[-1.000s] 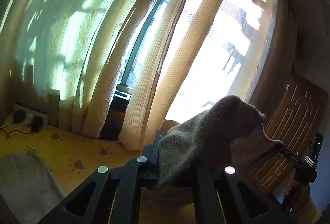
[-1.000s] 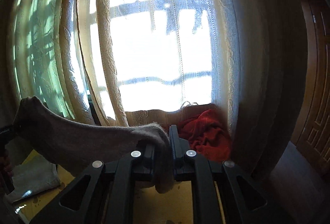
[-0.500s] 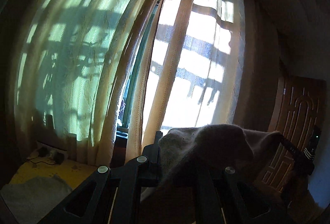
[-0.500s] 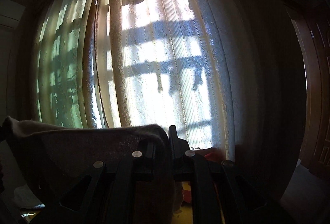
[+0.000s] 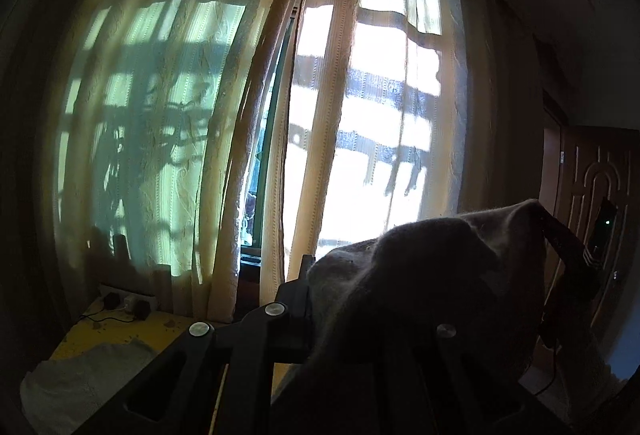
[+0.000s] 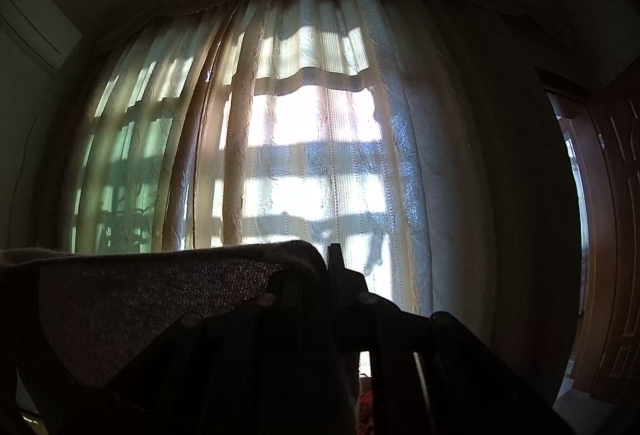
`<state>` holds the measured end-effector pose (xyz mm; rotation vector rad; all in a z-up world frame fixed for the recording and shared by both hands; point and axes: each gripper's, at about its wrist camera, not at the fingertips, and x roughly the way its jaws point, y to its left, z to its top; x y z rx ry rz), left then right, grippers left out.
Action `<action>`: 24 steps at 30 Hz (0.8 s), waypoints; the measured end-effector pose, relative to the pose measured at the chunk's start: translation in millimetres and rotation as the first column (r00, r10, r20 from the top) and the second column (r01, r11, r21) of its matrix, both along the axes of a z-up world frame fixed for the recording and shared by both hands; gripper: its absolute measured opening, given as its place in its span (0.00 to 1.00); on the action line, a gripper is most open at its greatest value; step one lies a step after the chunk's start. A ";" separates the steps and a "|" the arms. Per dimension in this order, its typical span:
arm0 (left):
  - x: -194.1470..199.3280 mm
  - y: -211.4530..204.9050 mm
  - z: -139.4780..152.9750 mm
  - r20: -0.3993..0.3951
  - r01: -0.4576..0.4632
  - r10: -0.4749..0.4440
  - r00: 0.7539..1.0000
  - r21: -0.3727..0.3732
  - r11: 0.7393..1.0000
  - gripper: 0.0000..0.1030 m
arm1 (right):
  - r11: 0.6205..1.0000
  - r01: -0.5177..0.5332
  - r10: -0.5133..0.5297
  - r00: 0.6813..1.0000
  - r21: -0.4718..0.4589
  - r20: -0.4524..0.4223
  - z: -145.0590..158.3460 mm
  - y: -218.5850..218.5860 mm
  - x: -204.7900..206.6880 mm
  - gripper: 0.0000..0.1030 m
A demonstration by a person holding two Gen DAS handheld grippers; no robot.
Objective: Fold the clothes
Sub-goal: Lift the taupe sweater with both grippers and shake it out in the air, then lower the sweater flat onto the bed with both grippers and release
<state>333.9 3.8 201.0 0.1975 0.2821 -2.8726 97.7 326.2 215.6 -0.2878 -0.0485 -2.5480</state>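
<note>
I count one grey-brown knitted garment [image 5: 432,275], and I have a corner of it pinched in each of my two grippers: the left gripper [image 5: 316,275] and the right gripper [image 6: 326,267]. Ahead of both tools hangs one set of pale curtains [image 5: 224,115]. Off to the right of the left tool I see one carved wooden door [image 5: 596,187]. Below and left of it lie one light cloth [image 5: 80,375] and one power strip [image 5: 128,301] with two plugs.
</note>
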 end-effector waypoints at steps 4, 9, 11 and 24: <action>-49.8 -48.1 -61.2 0.181 -0.024 -0.006 0.983 0.165 0.986 0.08 | 0.979 -0.018 -0.015 0.988 0.203 0.157 -54.3 -62.7 -71.5 0.11; -122.3 -110.0 -172.4 0.418 -0.136 -0.001 0.908 0.299 0.944 0.08 | 0.915 -0.108 -0.069 0.908 0.389 0.414 -164.9 -133.8 -160.1 0.11; -149.1 -128.8 -212.0 0.485 -0.178 -0.002 0.875 0.326 0.928 0.08 | 0.889 -0.136 -0.106 0.869 0.438 0.484 -204.5 -156.5 -186.2 0.11; -262.1 -230.3 -355.0 0.700 -0.349 -0.097 0.707 0.465 0.813 0.08 | 0.802 -0.216 -0.315 0.640 0.556 0.701 -356.1 -239.3 -299.0 0.12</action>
